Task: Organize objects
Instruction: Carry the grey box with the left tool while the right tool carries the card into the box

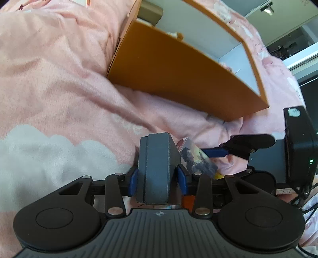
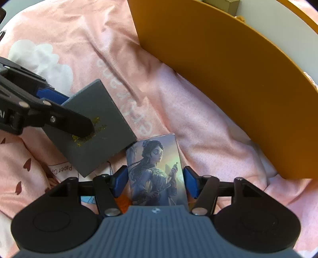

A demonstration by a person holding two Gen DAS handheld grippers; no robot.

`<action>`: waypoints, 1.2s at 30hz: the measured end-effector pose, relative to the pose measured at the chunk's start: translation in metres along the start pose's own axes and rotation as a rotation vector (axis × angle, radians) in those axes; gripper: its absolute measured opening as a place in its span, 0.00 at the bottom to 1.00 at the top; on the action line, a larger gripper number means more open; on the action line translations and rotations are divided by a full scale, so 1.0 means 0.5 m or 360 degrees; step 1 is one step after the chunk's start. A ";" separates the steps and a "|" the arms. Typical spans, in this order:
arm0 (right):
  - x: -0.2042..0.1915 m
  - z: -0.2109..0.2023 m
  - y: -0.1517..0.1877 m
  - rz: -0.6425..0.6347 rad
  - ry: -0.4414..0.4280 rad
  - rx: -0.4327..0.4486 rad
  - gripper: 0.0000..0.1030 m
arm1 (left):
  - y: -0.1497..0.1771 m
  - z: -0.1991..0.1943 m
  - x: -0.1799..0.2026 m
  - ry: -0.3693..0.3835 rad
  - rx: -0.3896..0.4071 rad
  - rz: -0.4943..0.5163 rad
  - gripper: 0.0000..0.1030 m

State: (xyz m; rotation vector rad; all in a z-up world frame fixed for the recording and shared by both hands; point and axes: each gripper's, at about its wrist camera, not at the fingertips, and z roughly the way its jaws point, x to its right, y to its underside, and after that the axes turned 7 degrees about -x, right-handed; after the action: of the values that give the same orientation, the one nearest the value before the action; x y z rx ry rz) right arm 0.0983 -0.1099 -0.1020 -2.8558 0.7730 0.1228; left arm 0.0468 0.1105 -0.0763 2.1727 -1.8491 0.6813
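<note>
My left gripper (image 1: 157, 180) is shut on a grey flat box (image 1: 157, 164), its blue pads pressing on both narrow sides. In the right wrist view that grey box (image 2: 95, 123), with gold print on its lid, hangs tilted over the blanket with a black finger (image 2: 79, 125) across it. My right gripper (image 2: 155, 182) is shut on a picture card box (image 2: 157, 170) showing a painted woman. The same card box (image 1: 196, 158) shows beside a blue finger (image 1: 216, 152) in the left wrist view. An open orange box (image 1: 178, 75) with a white inside lies just beyond both grippers.
A rumpled pink blanket (image 1: 59, 79) with white cloud prints covers everything. The orange box (image 2: 228, 79) holds a small tan box (image 1: 149, 12) at its far end. A paper label (image 2: 61, 169) lies under the grey box. Furniture stands at the far right (image 1: 288, 39).
</note>
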 end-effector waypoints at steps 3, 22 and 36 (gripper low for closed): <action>0.008 -0.017 0.006 0.0062 -0.0039 0.0023 0.59 | -0.001 -0.025 0.009 0.0017 0.0057 0.0012 0.41; 0.098 -0.332 0.010 0.0344 -0.0085 0.0632 0.59 | -0.145 -0.219 0.161 0.0098 0.0505 0.0327 0.38; 0.273 -0.337 -0.113 0.0627 0.0158 0.0737 0.59 | -0.408 -0.040 0.126 0.0312 0.0408 0.0119 0.38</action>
State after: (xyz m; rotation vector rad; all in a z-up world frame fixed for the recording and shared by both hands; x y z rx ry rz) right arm 0.2500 -0.1619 0.0547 -2.2647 1.1984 -0.1317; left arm 0.2475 0.1034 -0.0015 2.0996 -1.8334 1.1602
